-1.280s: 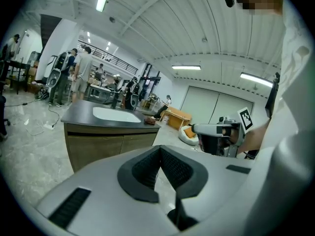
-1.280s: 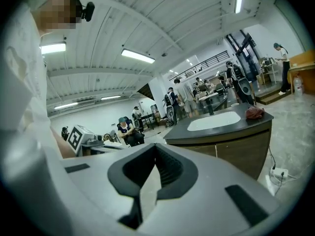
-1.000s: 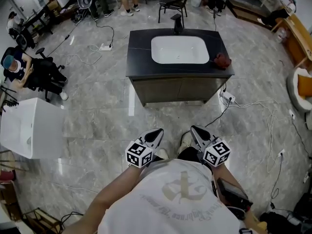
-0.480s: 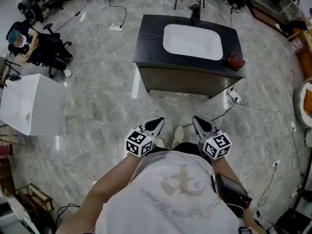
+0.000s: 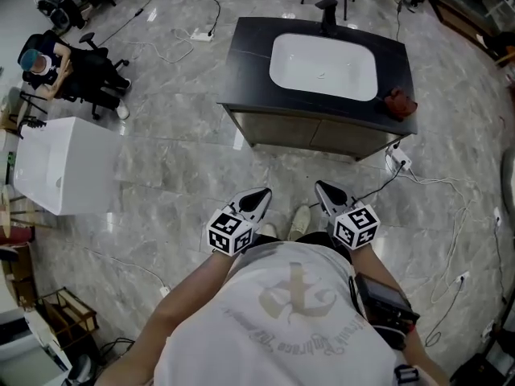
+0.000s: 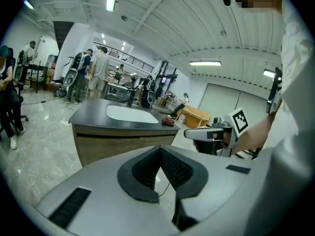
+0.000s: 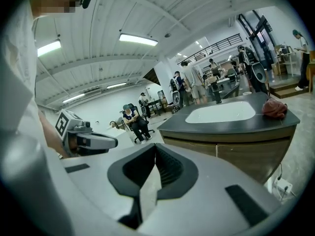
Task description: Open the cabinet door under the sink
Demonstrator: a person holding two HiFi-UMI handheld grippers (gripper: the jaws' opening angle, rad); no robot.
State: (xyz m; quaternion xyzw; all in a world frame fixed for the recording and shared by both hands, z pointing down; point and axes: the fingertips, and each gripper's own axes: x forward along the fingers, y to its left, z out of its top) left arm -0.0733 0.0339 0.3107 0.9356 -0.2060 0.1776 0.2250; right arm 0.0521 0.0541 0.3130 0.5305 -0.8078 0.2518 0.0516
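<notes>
The vanity stands ahead on the marble floor, with a black top (image 5: 245, 63) and a white sink (image 5: 323, 65). Its two wooden cabinet doors (image 5: 314, 133) are closed under the top; they also show in the left gripper view (image 6: 123, 145) and the right gripper view (image 7: 231, 154). My left gripper (image 5: 259, 197) and right gripper (image 5: 324, 190) are held side by side in front of my chest, well short of the cabinet. Both are shut with nothing between their jaws. Each shows in the other's view: the right gripper (image 6: 209, 134), the left gripper (image 7: 93, 141).
A red cloth (image 5: 400, 103) lies on the top's right end. A power strip (image 5: 400, 163) and cables trail on the floor by the vanity's right corner. A white box (image 5: 60, 167) stands at left, a seated person (image 5: 52, 67) beyond it.
I have stepped toward the vanity: it has slid lower and to the right in the head view and looks larger. Both grippers kept their place before my chest, still shut.
</notes>
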